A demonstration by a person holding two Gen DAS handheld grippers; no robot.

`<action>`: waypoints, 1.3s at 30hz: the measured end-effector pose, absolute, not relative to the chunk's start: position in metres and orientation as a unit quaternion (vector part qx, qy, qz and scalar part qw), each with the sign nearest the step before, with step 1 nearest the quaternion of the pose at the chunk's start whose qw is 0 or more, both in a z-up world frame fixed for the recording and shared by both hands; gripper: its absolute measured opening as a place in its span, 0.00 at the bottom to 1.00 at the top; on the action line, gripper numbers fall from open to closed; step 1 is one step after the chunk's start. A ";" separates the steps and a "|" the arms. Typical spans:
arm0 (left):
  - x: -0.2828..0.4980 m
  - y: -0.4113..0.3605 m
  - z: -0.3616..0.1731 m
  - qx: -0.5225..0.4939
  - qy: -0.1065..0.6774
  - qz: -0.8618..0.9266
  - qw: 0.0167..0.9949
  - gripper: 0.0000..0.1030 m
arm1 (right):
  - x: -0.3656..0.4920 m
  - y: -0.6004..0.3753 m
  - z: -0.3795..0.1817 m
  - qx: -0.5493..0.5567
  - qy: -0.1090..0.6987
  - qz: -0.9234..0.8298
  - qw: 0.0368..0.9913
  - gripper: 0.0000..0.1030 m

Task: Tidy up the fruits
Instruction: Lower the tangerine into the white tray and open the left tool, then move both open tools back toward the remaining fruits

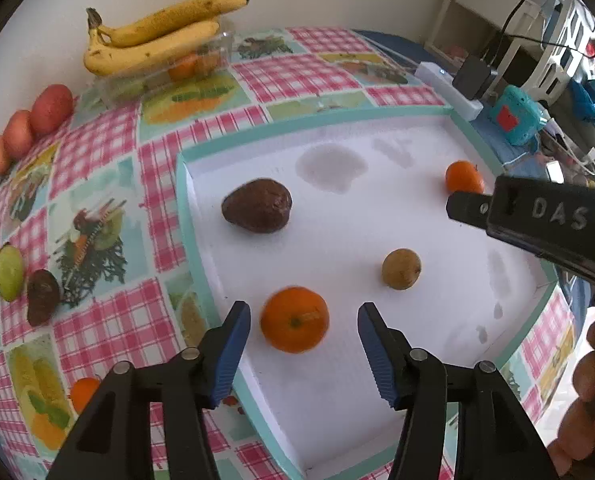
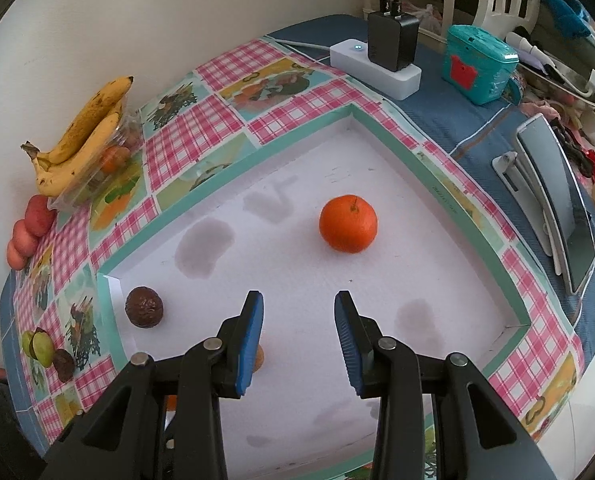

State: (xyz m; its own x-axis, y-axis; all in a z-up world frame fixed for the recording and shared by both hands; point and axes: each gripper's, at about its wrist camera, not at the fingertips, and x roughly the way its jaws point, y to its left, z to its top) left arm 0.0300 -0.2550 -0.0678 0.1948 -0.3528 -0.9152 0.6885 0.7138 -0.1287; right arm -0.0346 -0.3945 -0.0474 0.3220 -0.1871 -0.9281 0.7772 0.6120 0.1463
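A white tray (image 1: 337,420) with a teal rim holds an orange (image 1: 294,319), a dark brown avocado (image 1: 257,205), a small yellow-brown fruit (image 1: 401,269) and a second orange (image 1: 464,177). My left gripper (image 1: 303,352) is open, its fingers on either side of the near orange, just short of it. My right gripper (image 2: 299,344) is open and empty above the tray (image 2: 437,184), with the second orange (image 2: 348,223) ahead of it. The avocado (image 2: 144,307) lies to its left. The right gripper's body shows at the right of the left wrist view.
Bananas (image 1: 153,36) lie on a clear box at the back left. Red fruits (image 1: 29,128), green fruits (image 1: 3,272), a dark fruit (image 1: 42,297) and an orange (image 1: 83,394) lie on the checked cloth. A power strip (image 2: 377,66), teal box (image 2: 477,64) and tablet (image 2: 557,200) stand at right.
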 end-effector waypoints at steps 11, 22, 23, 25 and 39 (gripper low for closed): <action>0.057 -0.224 -0.048 0.104 0.543 -0.303 0.776 0.60 | -0.033 -0.394 -0.046 0.298 0.489 -0.319 0.756 0.37; 0.107 -0.152 -0.055 0.006 0.575 -0.180 0.798 0.61 | -0.026 -0.388 -0.047 0.287 0.495 -0.304 0.762 0.37; 0.110 -0.149 -0.056 0.001 0.576 -0.176 0.798 0.61 | -0.025 -0.387 -0.047 0.286 0.496 -0.303 0.762 0.37; 0.113 -0.143 -0.057 -0.009 0.579 -0.170 0.797 0.61 | -0.024 -0.386 -0.047 0.284 0.497 -0.301 0.763 0.37; 0.111 -0.142 -0.065 0.023 0.576 -0.142 0.804 1.00 | -0.019 -0.383 -0.053 0.259 0.510 -0.302 0.763 0.69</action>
